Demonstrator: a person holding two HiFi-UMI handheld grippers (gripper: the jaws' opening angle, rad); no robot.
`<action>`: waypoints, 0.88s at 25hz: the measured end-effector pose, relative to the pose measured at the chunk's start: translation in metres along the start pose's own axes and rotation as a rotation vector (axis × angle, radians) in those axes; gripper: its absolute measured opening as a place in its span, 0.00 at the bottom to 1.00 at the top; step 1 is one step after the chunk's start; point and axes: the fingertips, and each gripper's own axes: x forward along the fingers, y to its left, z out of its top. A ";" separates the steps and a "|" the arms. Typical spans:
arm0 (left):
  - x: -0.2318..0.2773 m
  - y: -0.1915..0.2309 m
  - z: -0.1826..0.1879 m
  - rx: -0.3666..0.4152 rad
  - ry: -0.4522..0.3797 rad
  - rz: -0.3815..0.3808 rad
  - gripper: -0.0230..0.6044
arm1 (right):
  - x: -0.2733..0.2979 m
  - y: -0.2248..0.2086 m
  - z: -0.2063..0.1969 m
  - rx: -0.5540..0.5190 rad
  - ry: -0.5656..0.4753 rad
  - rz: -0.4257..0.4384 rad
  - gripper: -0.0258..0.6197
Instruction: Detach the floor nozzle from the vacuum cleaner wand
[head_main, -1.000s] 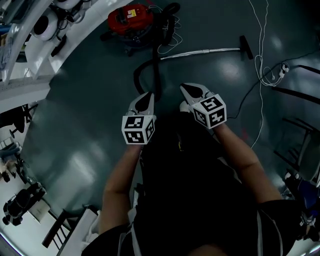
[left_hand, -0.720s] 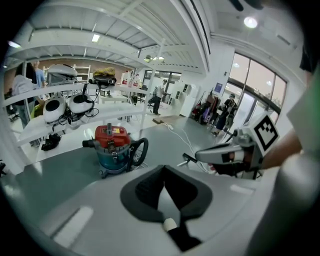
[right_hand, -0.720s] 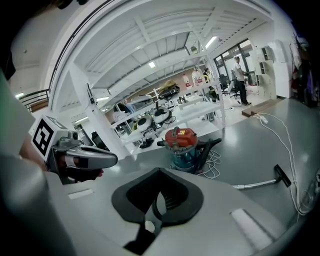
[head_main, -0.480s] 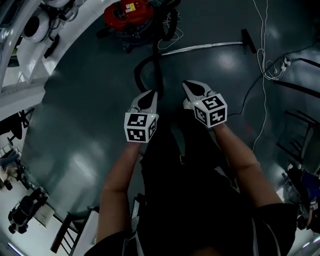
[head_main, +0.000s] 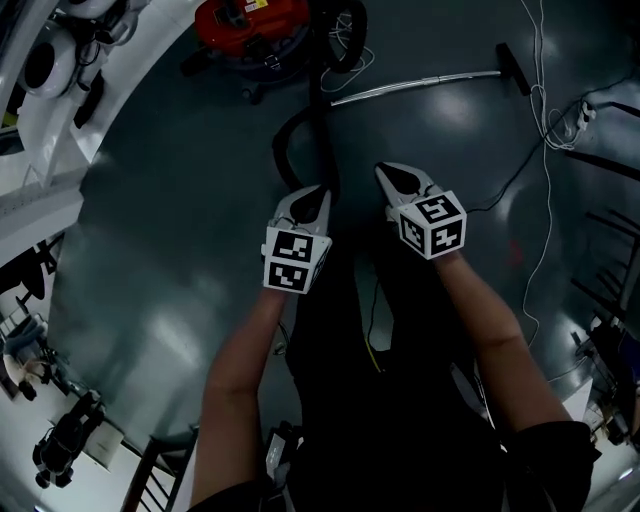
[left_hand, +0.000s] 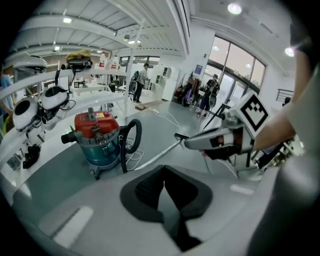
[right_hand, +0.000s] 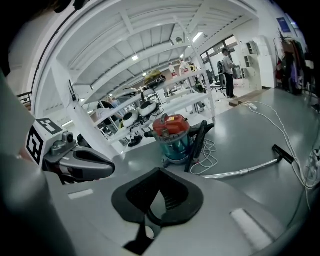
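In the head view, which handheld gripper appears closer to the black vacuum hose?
The left gripper: its tip meets the black hose; the right gripper stands clear.

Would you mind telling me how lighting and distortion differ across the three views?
Head view: dim and underexposed, with soft glare patches on the floor. Left gripper view: bright and evenly lit, vacuum sharp, dark vignette at the corners. Right gripper view: bright too, fisheye bowing the beams.
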 end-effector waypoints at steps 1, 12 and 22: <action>0.007 0.005 -0.008 0.002 0.002 -0.002 0.05 | 0.008 -0.001 -0.004 -0.006 -0.002 -0.001 0.04; 0.103 0.070 -0.084 -0.142 -0.044 0.125 0.05 | 0.106 -0.046 -0.066 -0.134 0.040 0.055 0.04; 0.192 0.114 -0.108 -0.054 -0.116 0.168 0.05 | 0.200 -0.102 -0.100 -0.233 0.050 0.077 0.04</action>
